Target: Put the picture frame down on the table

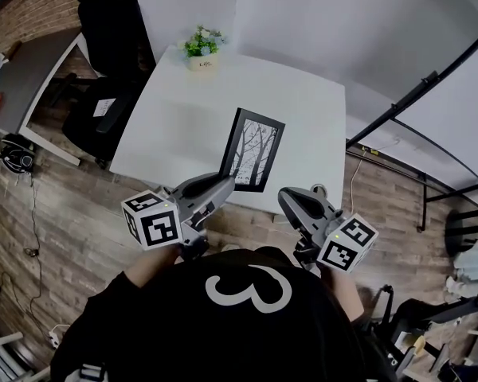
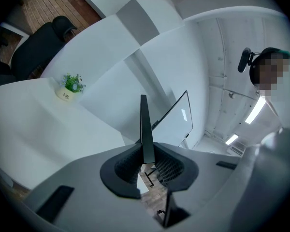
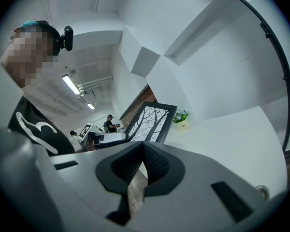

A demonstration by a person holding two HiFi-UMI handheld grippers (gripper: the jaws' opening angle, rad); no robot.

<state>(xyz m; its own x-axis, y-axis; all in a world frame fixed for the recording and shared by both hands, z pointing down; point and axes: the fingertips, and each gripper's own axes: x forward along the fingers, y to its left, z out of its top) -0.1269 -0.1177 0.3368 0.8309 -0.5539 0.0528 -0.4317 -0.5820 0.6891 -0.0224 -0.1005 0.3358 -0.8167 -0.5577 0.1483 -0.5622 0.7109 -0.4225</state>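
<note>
So here's where we're at. We've got the left gripper clamped on the frame, biting its near-left corner. In the left gripper view the frame shows up edge-on, a thin black strip standing straight up out of the pads, pinched tight on both sides.

The frame sits over the near part of the table, close to the front edge, long side running away from us. It's a black one with a bare-tree print. From the right gripper view the frame looks tipped up, not flat, with the picture side facing that camera. Its lower end is hidden behind the left gripper, so we can't say whether it touches the tabletop.

The right gripper has nothing in it. It hangs just off the table's front edge, right of the frame and not touching it. In its own view the gripper has its pads pressed together at the tips, with wood floor showing below them.

Other stuff: a small potted plant at the far edge of the table, well away from the frame, and a black chair off the far-left corner. Floor is wood plank. We're in a black shirt with a white 3 on it.
</note>
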